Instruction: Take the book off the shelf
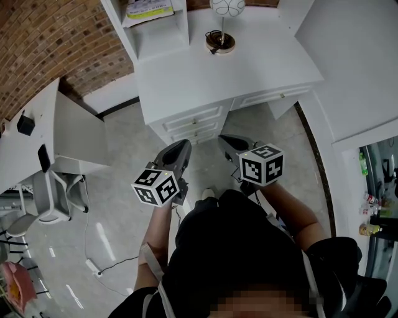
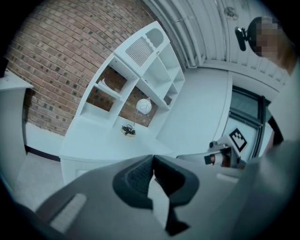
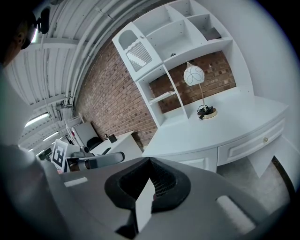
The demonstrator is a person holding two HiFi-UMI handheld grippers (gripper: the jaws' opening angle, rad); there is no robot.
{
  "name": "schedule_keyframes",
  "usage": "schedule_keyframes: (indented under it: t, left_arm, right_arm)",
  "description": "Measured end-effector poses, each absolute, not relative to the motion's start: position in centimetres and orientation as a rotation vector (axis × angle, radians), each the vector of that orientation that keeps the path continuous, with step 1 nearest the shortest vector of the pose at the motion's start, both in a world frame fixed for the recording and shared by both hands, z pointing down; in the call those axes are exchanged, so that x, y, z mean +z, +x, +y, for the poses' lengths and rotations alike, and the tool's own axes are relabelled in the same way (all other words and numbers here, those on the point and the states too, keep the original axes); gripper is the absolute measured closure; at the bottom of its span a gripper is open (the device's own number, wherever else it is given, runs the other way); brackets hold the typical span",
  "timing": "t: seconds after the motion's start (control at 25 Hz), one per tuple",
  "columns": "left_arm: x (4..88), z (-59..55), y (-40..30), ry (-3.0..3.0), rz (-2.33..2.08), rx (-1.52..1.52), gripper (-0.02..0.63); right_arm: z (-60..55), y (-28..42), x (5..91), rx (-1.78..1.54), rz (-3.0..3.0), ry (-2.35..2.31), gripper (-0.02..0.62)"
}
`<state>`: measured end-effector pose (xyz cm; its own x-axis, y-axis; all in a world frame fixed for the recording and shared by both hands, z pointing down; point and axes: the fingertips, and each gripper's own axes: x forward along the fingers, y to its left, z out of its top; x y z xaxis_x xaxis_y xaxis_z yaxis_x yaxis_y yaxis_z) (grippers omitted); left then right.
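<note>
A book (image 1: 149,9) with a yellow-green cover lies flat in a compartment of the white shelf unit (image 1: 163,31) on the corner desk, at the top of the head view. In the left gripper view a pale flat thing (image 2: 104,85) on a shelf board may be that book. Both grippers hang in front of the desk, above the floor and well short of the shelf. My left gripper (image 1: 183,145) (image 2: 153,158) is shut with nothing in it. Beside it, my right gripper (image 1: 224,138) (image 3: 150,160) is also shut and empty.
A lamp (image 1: 221,23) (image 3: 200,89) with a white globe shade stands on the desk top (image 1: 249,68). Drawers (image 1: 194,122) face me below it. A second white desk (image 1: 68,124) and an office chair (image 1: 46,202) are at the left. A cable (image 1: 102,268) lies on the floor.
</note>
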<state>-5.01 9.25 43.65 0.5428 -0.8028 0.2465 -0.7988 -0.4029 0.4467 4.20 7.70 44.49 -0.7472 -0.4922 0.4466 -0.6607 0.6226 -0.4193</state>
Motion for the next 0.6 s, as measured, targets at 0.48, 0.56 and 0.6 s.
schedule_keyframes:
  t: [0.48, 0.56, 0.6]
  left_arm:
    - [43.9, 6.2, -5.6, 2.255, -1.292, -0.034, 0.6]
    - [43.8, 5.4, -5.8, 2.254, -1.303, -0.037, 0.6]
    - [43.7, 4.9, -5.9, 2.253, -1.31, -0.039, 0.6]
  right_arm:
    - [4.4, 3.5, 44.7, 0.826, -2.553, 0.938, 0.597]
    - [3.5, 3.3, 44.6, 0.823, -2.56, 0.929, 0.597]
    - [3.1, 3.2, 44.6, 0.82, -2.565, 0.923, 0.597]
